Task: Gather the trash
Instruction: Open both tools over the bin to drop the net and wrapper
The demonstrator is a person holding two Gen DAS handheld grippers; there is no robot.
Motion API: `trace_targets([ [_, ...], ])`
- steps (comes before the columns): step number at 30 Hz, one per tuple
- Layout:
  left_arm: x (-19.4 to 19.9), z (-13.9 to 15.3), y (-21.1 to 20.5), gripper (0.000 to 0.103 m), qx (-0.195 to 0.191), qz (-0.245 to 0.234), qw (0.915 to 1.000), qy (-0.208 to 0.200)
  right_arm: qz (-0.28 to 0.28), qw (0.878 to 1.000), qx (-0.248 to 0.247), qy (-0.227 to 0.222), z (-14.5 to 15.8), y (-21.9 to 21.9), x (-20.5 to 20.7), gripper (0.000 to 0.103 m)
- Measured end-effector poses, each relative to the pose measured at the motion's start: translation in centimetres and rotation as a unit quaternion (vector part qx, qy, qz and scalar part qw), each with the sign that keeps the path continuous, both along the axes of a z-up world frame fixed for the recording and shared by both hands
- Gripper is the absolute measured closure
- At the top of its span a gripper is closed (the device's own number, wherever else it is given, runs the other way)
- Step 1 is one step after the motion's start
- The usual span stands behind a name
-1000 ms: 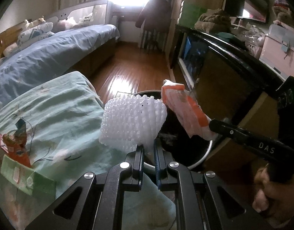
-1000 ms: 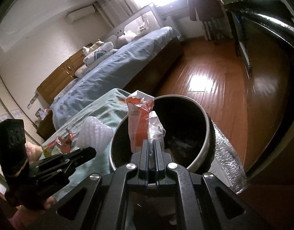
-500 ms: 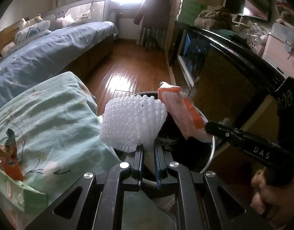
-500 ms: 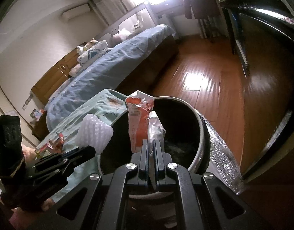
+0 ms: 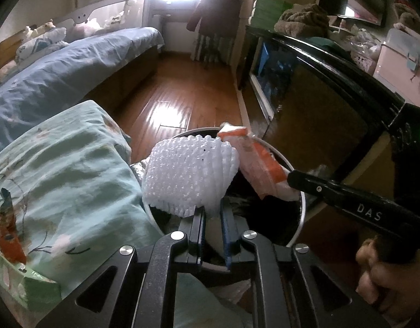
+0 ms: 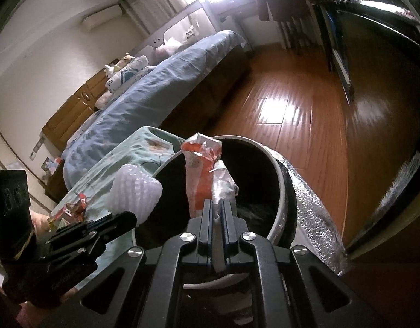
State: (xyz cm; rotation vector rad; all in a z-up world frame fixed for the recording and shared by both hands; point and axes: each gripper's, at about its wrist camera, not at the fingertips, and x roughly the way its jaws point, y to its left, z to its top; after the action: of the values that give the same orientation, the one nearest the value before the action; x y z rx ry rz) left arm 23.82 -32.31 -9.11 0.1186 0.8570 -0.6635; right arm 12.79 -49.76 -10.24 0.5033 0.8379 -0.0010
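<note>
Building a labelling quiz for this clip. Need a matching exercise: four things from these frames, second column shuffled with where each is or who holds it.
Things:
1. white foam net
2. orange wrapper
3. trash bin
4. green quilt

States:
A. stands on the wood floor, opening dark
B. gripped by the left tool
C. draped beside the bin, with more wrappers on it
D. gripped by the right tool

Pairs: 1-B, 2-D, 3-A, 4-C
</note>
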Motion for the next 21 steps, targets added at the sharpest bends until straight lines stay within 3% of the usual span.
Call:
trace_targets([
  [3, -0.1, 0.1, 0.1, 0.080, 0.001, 0.005, 1.0000, -0.002, -0.002, 1.000, 0.006, 0.001, 0.0, -0.1, -0.1, 0.093],
  [5, -0.2, 0.0, 0.3, 0.063, 0.001, 0.008, 1.0000, -0.002, -0.004, 1.000, 0.006, 0.001, 0.0, -0.1, -0.2, 0.090],
  [7, -0.6, 0.1, 0.9, 0.056, -0.001, 0.014, 0.9999, -0.004, -0.007, 1.000, 0.005, -0.001, 0.2, 0.0, -0.4, 0.070],
  [16, -3.6, 0.9, 4.5, 0.053, -0.018, 0.037, 0.9991, -0.010, 0.011, 1.000, 0.006, -0.024, 1.7, 2.4, -1.4, 0.039],
  [21, -5.5, 1.2, 7.6, 0.049, -0.038, 0.057, 0.9976, -0.002, 0.034, 0.999, 0.008, -0.033, 2.0, 4.9, -1.8, 0.032],
])
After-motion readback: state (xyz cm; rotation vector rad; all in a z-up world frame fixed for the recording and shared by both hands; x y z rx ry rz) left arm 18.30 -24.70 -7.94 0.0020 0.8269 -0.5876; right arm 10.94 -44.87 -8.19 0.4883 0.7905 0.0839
